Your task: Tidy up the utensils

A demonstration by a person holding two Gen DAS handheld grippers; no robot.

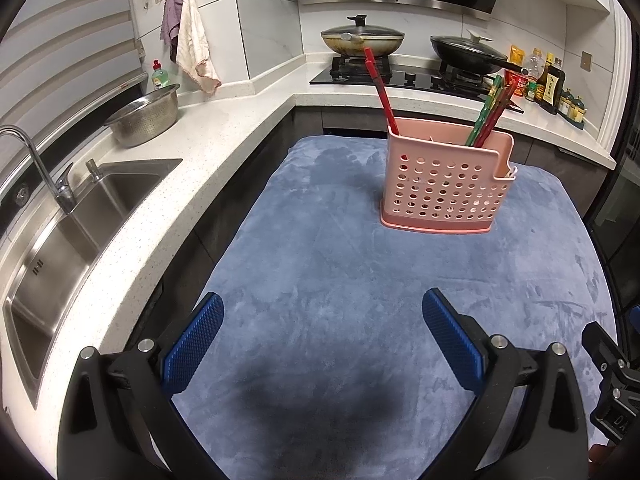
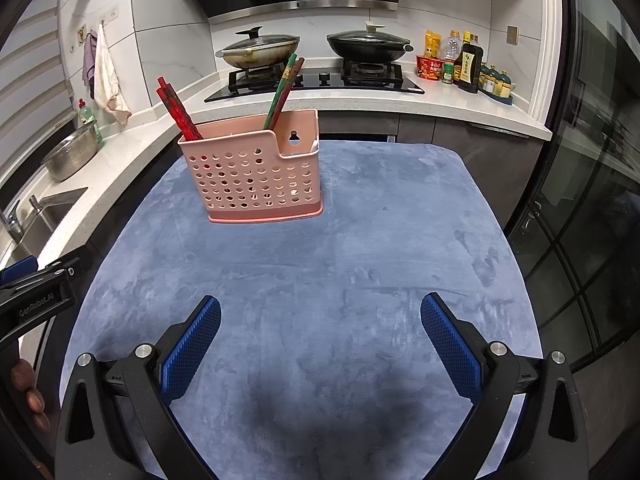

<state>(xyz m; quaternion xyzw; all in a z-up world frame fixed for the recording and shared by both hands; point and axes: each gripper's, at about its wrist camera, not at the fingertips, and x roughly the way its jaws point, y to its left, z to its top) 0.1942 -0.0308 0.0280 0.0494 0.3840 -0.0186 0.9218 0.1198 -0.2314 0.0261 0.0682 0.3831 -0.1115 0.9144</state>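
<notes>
Dim, cool indoor light; sharp centre, heavy fisheye bend + dark vignette at edges; soft shadow on blue cloth.

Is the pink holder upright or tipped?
Upright: the pink holder sits flat on its base on the blue cloth, chopsticks sticking out.

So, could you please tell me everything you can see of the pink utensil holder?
The pink utensil holder looks like plastic: a boxy, upright caddy with a perforated front wall, a solid drip base and a taller back wall with a keyhole hanging slot. A lower step at one end forms a small side compartment holding something white, too hidden to identify. It stands on the blue cloth. Red chopsticks lean out of one end, green and dark red chopsticks out of the other. Neither hand-held gripper touches it.
</notes>
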